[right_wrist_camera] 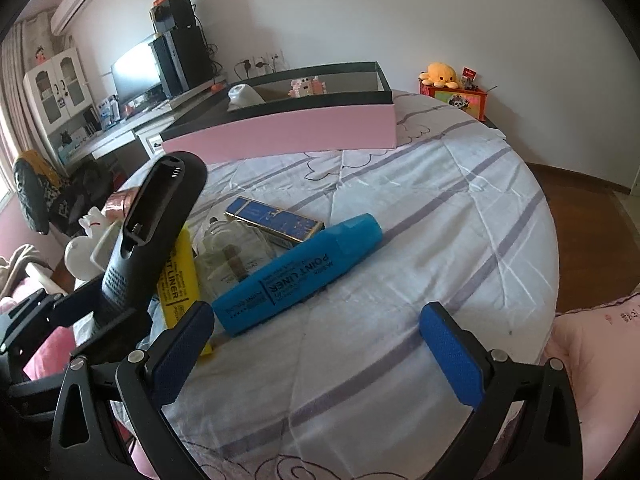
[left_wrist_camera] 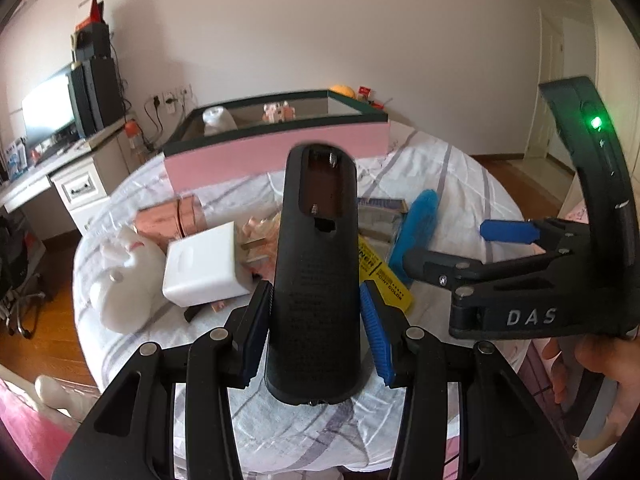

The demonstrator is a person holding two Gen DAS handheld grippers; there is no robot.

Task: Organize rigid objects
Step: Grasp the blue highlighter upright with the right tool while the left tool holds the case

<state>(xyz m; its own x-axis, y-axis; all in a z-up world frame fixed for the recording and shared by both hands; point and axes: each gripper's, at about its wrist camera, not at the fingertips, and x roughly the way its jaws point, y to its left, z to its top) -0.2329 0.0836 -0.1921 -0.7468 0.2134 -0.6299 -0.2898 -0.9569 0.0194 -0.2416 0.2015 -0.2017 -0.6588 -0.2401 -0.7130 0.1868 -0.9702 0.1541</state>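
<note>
My left gripper [left_wrist_camera: 316, 316] is shut on a long black remote-like casing [left_wrist_camera: 316, 264], held above the bed; the casing also shows at the left of the right wrist view [right_wrist_camera: 148, 224]. My right gripper [right_wrist_camera: 316, 344] is open and empty, just in front of a big blue highlighter [right_wrist_camera: 296, 276]; in the left wrist view it [left_wrist_camera: 448, 240] comes in from the right. A pink box with a dark rim [left_wrist_camera: 280, 148] [right_wrist_camera: 288, 132] stands at the far side of the bed, holding a white object and a small pink figure.
On the striped bedcover lie a yellow highlighter [right_wrist_camera: 176, 280], a glass bottle [right_wrist_camera: 236, 256], a blue-gold flat box [right_wrist_camera: 276, 220], a white charger [left_wrist_camera: 204, 268], a white rabbit figure [left_wrist_camera: 124, 280] and a copper box [left_wrist_camera: 168, 220]. A desk with monitor [left_wrist_camera: 48, 112] stands left.
</note>
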